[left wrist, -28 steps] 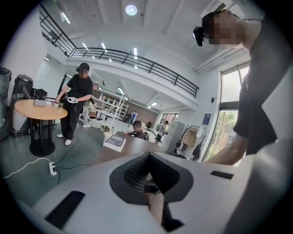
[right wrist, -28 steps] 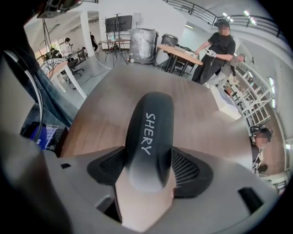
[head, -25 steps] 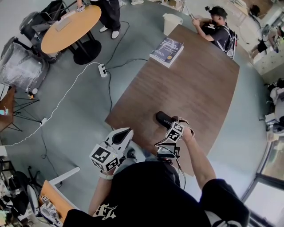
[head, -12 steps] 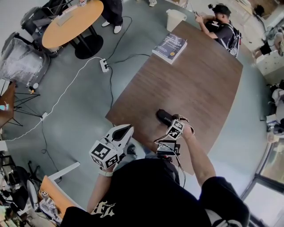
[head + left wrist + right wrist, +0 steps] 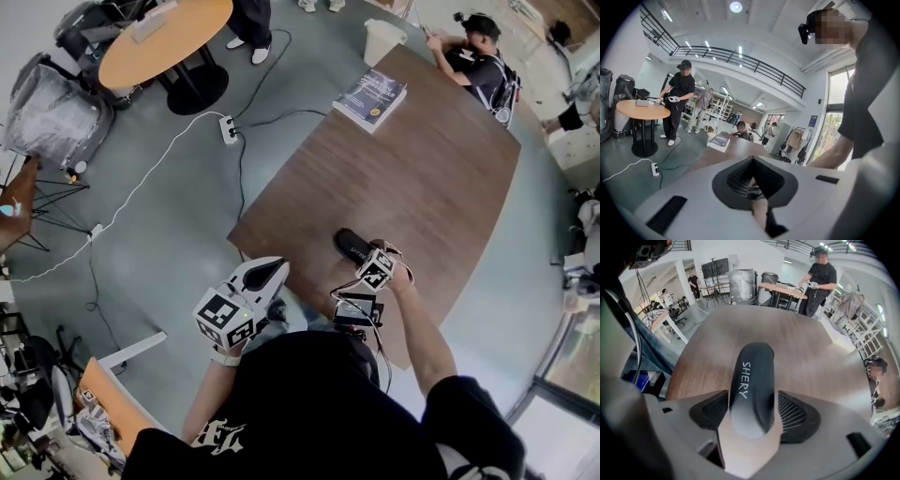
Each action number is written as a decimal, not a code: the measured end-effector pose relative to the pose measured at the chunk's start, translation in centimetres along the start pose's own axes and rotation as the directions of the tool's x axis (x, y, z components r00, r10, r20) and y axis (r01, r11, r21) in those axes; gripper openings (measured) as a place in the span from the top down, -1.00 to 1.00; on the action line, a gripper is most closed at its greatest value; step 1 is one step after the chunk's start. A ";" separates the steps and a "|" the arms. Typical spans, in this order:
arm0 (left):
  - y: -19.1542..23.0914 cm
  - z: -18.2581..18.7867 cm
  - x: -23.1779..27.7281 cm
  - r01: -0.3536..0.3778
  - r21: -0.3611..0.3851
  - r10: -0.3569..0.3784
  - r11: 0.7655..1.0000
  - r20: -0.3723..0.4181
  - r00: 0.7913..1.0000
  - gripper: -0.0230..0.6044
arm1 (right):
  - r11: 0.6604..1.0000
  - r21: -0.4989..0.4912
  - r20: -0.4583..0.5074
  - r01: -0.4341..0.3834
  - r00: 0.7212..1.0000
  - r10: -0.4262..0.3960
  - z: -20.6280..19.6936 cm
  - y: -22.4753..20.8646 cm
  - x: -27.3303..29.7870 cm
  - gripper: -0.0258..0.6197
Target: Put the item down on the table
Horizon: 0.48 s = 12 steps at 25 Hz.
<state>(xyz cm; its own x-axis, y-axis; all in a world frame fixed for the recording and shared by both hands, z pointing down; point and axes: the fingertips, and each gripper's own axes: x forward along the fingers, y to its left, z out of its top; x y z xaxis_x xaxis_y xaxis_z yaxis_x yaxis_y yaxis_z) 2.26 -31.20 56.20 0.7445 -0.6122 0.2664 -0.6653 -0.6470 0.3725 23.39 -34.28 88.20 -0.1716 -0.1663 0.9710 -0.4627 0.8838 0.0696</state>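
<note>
A black oblong case [image 5: 753, 380] printed "SHERY" sticks out forward from my right gripper [image 5: 753, 416], which is shut on its near end. In the head view the case [image 5: 352, 247] lies over the near part of the brown wooden table [image 5: 422, 178], just ahead of the right gripper [image 5: 367, 263]. I cannot tell whether it touches the tabletop [image 5: 806, 343]. My left gripper [image 5: 270, 273] hangs off the table's near left edge, over the floor. Its jaws [image 5: 752, 177] are shut with nothing held between them.
A book [image 5: 371, 99] lies at the table's far end, and a person [image 5: 478, 56] sits at the far corner beside a white bin [image 5: 386, 39]. A round orange table [image 5: 164, 42], a power strip [image 5: 228, 128] and cables occupy the floor at left.
The head view has drifted slightly. Both grippers and the case keep their places relative to the table.
</note>
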 end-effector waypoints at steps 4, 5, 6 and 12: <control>0.0 -0.1 -0.3 -0.003 0.001 0.003 1.000 0.005 1.000 0.91 | 1.000 -0.002 0.010 0.019 1.000 -0.019 0.1 -0.3 -0.8 -0.02; 0.0 -0.1 -0.4 -0.004 0.000 0.004 1.000 0.007 1.000 0.91 | 1.000 -0.001 0.020 0.028 0.999 -0.028 0.3 -0.4 -1.2 -0.02; 0.1 -0.1 -0.5 -0.005 -0.001 0.005 1.000 0.009 1.000 0.91 | 0.999 0.001 0.029 0.038 0.999 -0.038 0.5 -0.6 -1.6 -0.02; 0.0 -0.3 -0.5 0.010 0.000 -0.011 1.000 0.022 1.000 0.91 | 0.987 0.050 0.113 0.153 0.981 -0.158 1.5 -2.6 -6.1 -0.02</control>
<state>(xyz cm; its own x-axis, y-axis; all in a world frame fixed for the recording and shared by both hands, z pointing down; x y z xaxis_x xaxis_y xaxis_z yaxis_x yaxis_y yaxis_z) 1.93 -30.75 56.30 0.7501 -0.6150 0.2432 -0.6574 -0.6537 0.3748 24.36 -36.20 81.79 -0.1931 -0.3524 0.9157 -0.5268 0.8246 0.2062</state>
